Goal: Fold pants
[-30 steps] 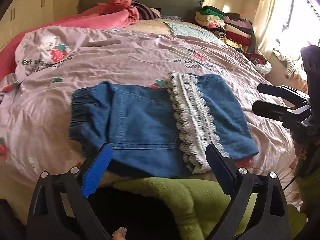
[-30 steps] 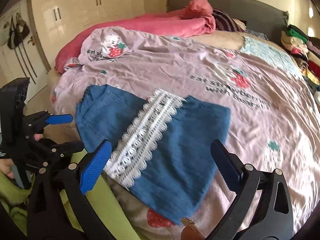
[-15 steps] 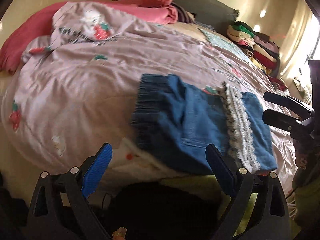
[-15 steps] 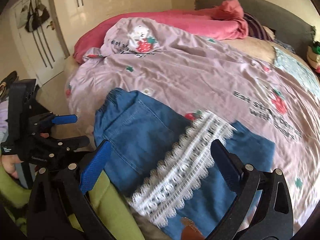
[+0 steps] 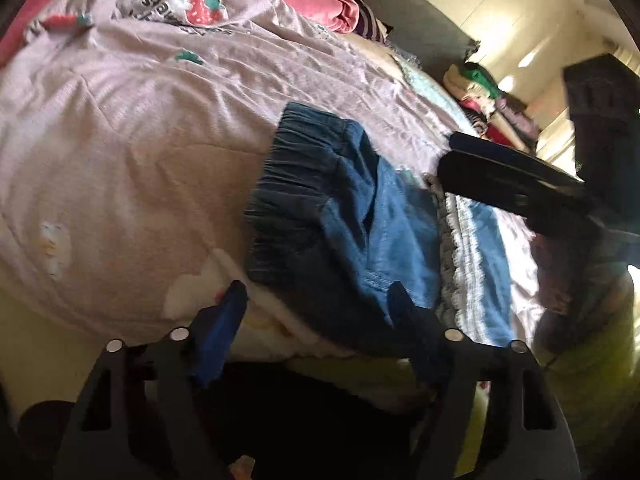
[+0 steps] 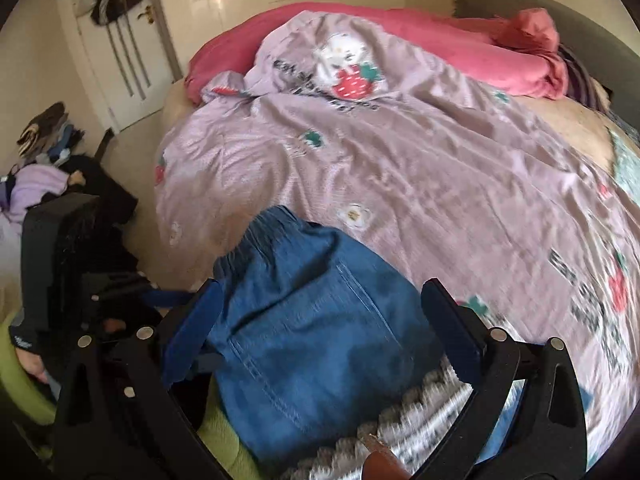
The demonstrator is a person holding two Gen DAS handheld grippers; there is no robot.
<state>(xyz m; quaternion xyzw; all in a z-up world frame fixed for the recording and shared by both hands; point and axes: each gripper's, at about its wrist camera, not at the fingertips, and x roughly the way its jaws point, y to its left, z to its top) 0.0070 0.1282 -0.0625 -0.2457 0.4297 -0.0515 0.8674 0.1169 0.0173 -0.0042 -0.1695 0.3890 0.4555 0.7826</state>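
One pair of denim pants [image 5: 344, 216], folded, gathered elastic waist, white scalloped lace band [image 5: 464, 264], lies on the crinkled lilac bedspread [image 5: 120, 140]. Left gripper [image 5: 320, 308] closing, nothing pinched; right gripper [image 6: 320, 312] spread wide above.

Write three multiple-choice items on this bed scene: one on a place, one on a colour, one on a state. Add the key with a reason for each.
1. Where do the denim pants lie?
A. on the lilac strawberry quilt
B. on the floor by the door
C. on the far pile of folded clothes

2. What colour is the lace trim across the pants?
A. red
B. white
C. black

3. How do the right tongs stand?
A. clamped on the waistband
B. shut on nothing
C. open above the denim

Key: 1 A, the quilt shows all round the pants; 2 B, the scalloped band is white; 3 C, both fingers stand wide apart with denim showing between them.
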